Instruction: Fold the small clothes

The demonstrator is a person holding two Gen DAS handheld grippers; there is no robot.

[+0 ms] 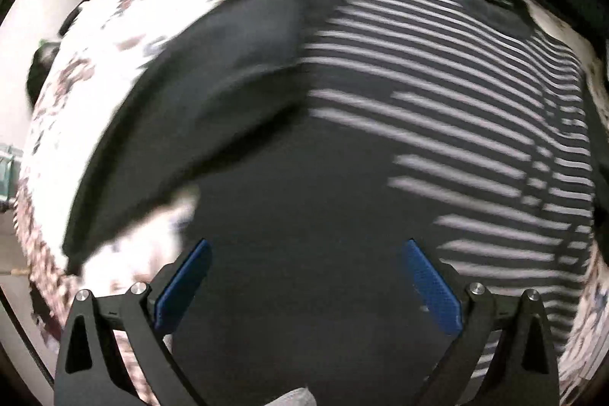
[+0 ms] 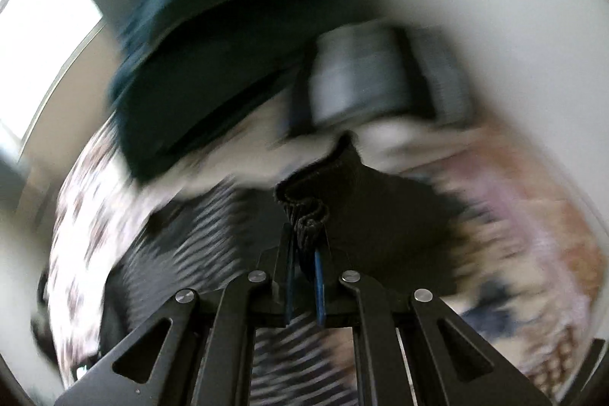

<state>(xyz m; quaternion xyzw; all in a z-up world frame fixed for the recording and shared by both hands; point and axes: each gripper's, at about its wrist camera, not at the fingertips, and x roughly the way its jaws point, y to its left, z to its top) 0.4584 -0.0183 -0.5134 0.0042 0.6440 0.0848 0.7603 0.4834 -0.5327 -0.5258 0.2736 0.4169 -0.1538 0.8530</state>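
Note:
A dark garment with white stripes [image 1: 437, 94] lies spread on the floral-covered table [image 1: 95, 71], with a plain dark sleeve [image 1: 213, 94] folded across its left part. My left gripper [image 1: 304, 253] hovers over the garment's plain dark part, open, blue pads [image 1: 182, 284] wide apart and nothing between them. In the blurred right wrist view, my right gripper [image 2: 304, 246] is shut on a bunched ribbed dark edge of the garment [image 2: 304, 212], lifted off the table. The striped part [image 2: 198, 231] hangs below left.
A dark teal folded cloth [image 2: 213, 25] lies at the table's far side in the right wrist view, with a blurred grey striped stack [image 2: 361, 78] beside it. The floral tablecloth [image 2: 533, 253] continues to the right. Pale floor [image 1: 38, 6] shows past the table's left edge.

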